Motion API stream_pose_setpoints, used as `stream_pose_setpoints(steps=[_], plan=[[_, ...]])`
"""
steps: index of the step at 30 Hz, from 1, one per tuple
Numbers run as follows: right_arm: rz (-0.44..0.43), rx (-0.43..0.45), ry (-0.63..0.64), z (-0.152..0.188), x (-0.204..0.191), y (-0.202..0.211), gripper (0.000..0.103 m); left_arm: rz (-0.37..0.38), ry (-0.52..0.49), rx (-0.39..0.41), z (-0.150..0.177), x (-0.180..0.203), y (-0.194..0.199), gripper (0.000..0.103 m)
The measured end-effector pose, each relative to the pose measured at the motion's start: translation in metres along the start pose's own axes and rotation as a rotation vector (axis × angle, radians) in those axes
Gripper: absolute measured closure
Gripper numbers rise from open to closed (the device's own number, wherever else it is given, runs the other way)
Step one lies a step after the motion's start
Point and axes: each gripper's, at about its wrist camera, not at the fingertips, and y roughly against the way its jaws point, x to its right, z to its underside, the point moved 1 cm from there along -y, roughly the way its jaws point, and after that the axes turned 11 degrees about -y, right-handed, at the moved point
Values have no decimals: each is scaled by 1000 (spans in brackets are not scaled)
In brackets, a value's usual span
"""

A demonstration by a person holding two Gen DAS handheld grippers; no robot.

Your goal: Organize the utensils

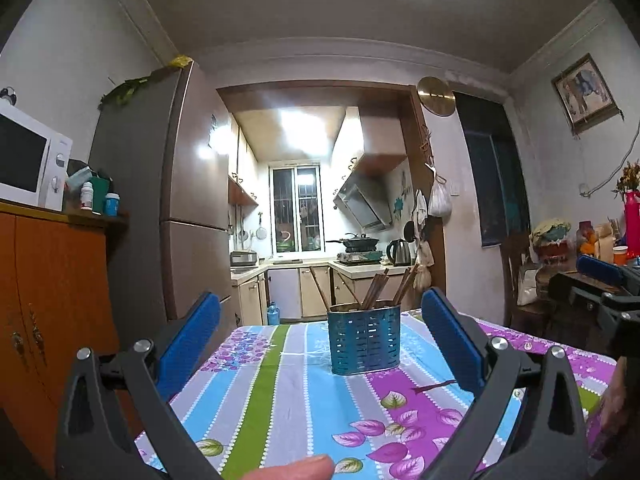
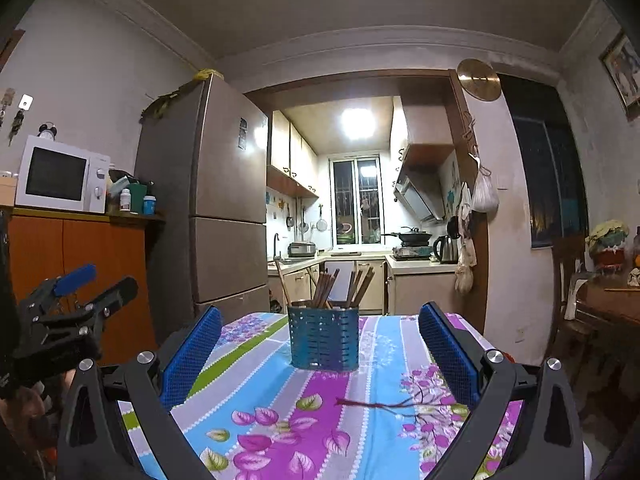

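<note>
A blue perforated utensil holder (image 1: 364, 340) (image 2: 324, 340) stands upright on the table's far half. Several brown chopsticks (image 1: 376, 290) (image 2: 324, 288) stick up out of it. My left gripper (image 1: 322, 298) is open and empty, short of the holder and level with it. My right gripper (image 2: 322, 312) is open too, nothing between its blue pads, and the holder sits centred beyond them. In the left wrist view the right gripper (image 1: 600, 276) shows at the right edge. In the right wrist view the left gripper (image 2: 92, 284) hovers off the table's left side.
The table (image 1: 280, 400) (image 2: 280, 392) wears a striped floral cloth. An orange cabinet (image 2: 80, 264) with a microwave (image 2: 60, 176) and a tall fridge (image 2: 224, 208) stand to the left. A chair (image 2: 568, 280) and a cluttered side table (image 1: 580, 264) stand to the right. A fingertip (image 1: 296, 470) shows at the bottom.
</note>
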Motion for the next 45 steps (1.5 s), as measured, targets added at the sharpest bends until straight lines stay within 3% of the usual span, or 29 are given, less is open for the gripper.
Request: stream_pose_setpoints(steps=[15, 38, 45], plan=[[13, 30, 5, 16, -1, 39, 5, 22, -26, -8, 2, 14, 15, 6], [27, 15, 3, 20, -1, 32, 5, 14, -14, -36, 8, 13, 15, 6], [32, 40, -4, 22, 3, 32, 5, 3, -22, 12, 9, 16, 21, 6]])
